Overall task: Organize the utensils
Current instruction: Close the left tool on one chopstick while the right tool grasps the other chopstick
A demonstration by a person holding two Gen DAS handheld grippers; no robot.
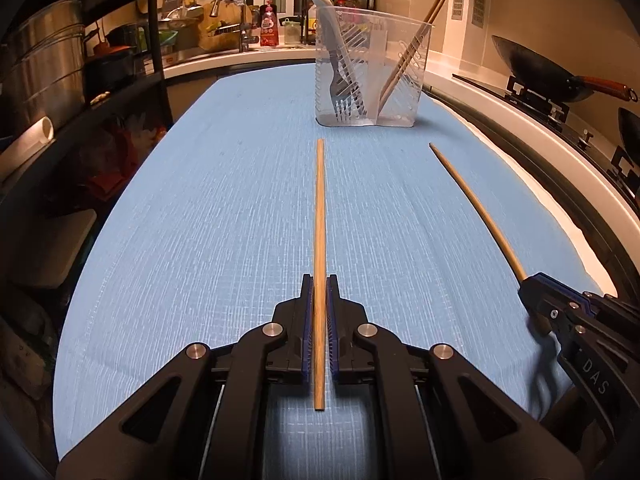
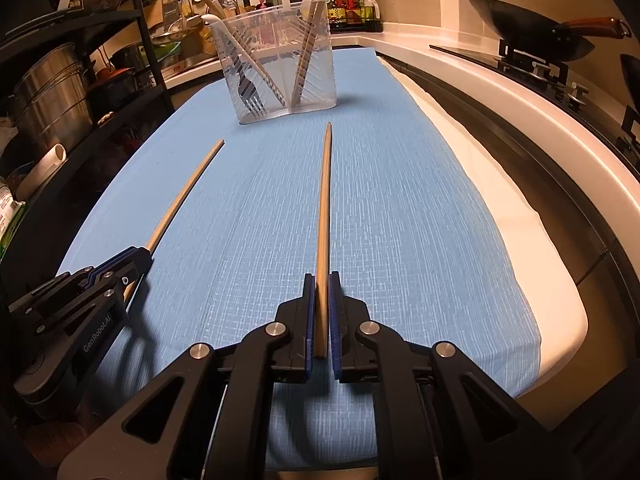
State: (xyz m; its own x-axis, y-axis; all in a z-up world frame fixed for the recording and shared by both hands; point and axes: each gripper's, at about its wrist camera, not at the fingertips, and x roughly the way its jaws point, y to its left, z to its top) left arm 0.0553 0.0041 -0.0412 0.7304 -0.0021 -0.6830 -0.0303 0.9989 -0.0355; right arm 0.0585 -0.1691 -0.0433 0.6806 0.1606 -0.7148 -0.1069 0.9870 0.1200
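Note:
My left gripper [image 1: 319,280] is shut on a wooden chopstick [image 1: 320,216] that points straight ahead over the blue cloth [image 1: 200,200]. My right gripper [image 2: 320,277] is shut on a second chopstick [image 2: 325,200], its thin tip toward the holder. Each gripper shows in the other's view: the right gripper [image 1: 528,284] at the lower right with its chopstick [image 1: 472,196], the left gripper [image 2: 140,256] at the lower left with its chopstick [image 2: 184,196]. A clear plastic utensil holder [image 1: 372,68] stands ahead, also the holder [image 2: 280,64], with a fork and two chopsticks inside.
A dark shelf rack with steel pots [image 1: 44,64] lines the left side. A white counter edge [image 1: 560,176] runs along the right, with a wok [image 1: 540,68] on a stove behind it. A sink and bottles sit at the back.

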